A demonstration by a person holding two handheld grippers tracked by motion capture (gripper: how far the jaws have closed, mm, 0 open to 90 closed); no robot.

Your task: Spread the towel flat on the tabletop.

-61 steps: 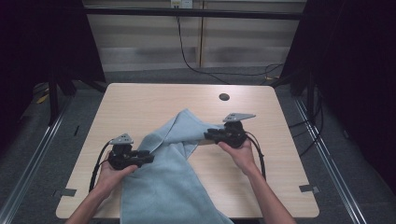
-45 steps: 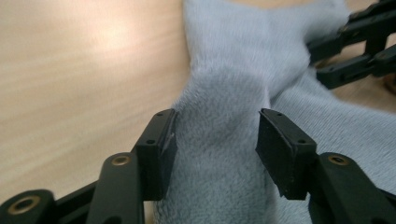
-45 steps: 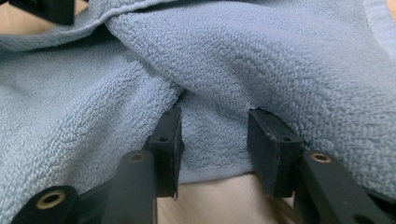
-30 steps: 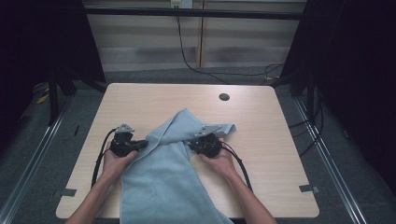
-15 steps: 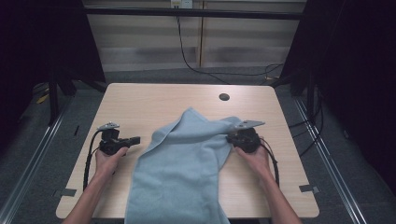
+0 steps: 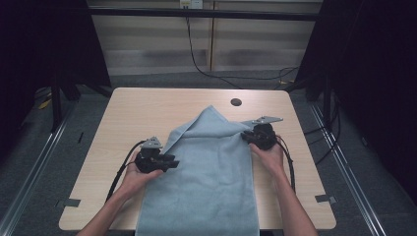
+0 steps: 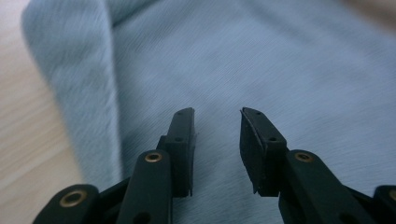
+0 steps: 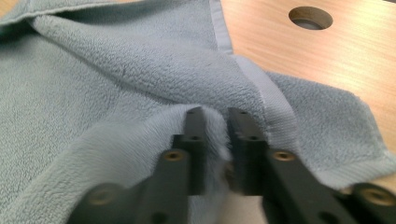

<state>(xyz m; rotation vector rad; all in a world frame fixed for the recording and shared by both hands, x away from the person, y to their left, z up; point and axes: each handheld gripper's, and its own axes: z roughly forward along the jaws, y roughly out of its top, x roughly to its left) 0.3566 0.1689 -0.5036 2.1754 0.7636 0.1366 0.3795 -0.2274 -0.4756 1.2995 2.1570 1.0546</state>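
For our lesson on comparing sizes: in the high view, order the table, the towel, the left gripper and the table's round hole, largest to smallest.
1. table
2. towel
3. left gripper
4. round hole

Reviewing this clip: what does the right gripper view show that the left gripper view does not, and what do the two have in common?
Right gripper view: the round hole in the table top, the towel's flat woven border band, and a fold of pile bunched between the right gripper's jaws, which have just been opening.

Left gripper view: the left gripper with a clear gap and nothing between its jaws, which have also just been opening, above smooth, flat cloth, with a folded edge at the left.

Both: the blue towel on the pale wooden table, beyond two black jaws.
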